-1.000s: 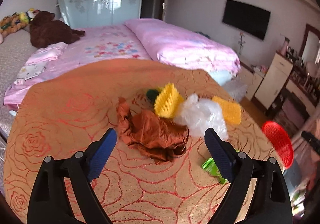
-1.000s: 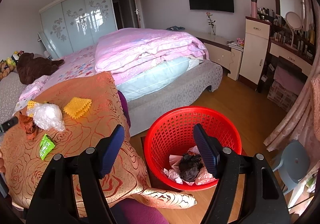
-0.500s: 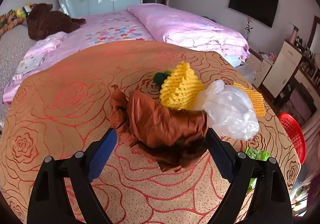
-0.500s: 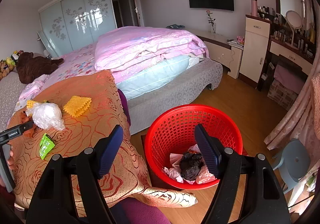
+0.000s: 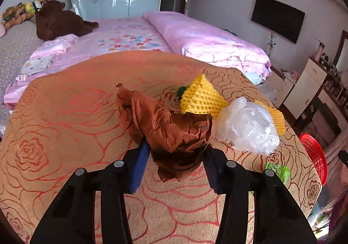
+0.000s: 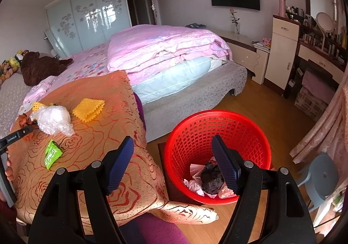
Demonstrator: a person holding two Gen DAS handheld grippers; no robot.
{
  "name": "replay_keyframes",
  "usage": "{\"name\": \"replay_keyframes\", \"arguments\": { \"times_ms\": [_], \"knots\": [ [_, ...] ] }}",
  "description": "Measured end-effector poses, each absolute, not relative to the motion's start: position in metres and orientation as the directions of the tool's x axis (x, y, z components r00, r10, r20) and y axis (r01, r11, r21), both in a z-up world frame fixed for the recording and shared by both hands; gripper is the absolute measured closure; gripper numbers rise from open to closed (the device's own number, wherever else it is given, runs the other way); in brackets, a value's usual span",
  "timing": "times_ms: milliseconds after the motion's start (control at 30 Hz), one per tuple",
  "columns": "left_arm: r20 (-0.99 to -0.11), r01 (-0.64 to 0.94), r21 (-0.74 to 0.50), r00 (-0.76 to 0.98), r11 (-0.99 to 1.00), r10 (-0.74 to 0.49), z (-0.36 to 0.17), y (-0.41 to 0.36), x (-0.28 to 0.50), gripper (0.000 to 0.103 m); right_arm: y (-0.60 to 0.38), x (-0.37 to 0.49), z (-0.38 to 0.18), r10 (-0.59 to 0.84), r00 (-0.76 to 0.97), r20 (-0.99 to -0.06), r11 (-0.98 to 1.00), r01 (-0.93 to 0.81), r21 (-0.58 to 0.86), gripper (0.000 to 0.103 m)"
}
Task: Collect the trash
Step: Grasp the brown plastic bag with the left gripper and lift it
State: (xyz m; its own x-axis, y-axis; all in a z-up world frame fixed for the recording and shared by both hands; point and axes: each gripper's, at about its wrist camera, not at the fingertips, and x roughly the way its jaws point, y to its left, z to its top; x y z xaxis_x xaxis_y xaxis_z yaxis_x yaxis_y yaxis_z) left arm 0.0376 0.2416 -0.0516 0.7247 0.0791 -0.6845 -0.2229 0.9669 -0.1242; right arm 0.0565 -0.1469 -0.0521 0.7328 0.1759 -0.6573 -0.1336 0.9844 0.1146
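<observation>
Since the earlier frame, we saw the left gripper (image 5: 176,157) draw its jaws in around the crumpled brown paper (image 5: 167,128), which now sat pinched between them on the table (image 5: 65,135). Just beside the paper lay a clear plastic bag (image 5: 248,128) and yellow foam netting (image 5: 202,96). The right gripper (image 6: 174,163) hovered with jaws wide and empty over the red basket (image 6: 217,133).

You've got 2 yellow foam nets (image 5: 202,98) (image 6: 88,109), 1 brown paper wad (image 5: 171,133), 1 clear plastic bag (image 5: 248,128), 1 green wrapper (image 6: 52,153), 1 red basket (image 6: 243,126), 2 grippers (image 5: 176,157) (image 6: 174,161).
</observation>
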Motion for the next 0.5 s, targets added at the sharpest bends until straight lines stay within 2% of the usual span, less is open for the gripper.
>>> {"name": "replay_keyframes", "arguments": {
  "times_ms": [267, 500],
  "knots": [
    [-0.65, -0.252, -0.064, 0.744, 0.966, 0.151, -0.037, 0.234, 0.014, 0.058, -0.109, 0.057, -0.051, 0.251, 0.707, -0.661, 0.964, -0.247, 0.102, 0.032],
    [-0.636, -0.261, -0.062, 0.754, 0.963, 0.164, -0.031, 0.23, -0.002, 0.058, -0.048, 0.054, -0.056, 0.372, 0.628, -0.684, 0.895, -0.438, 0.084, 0.032]
  ]
}}
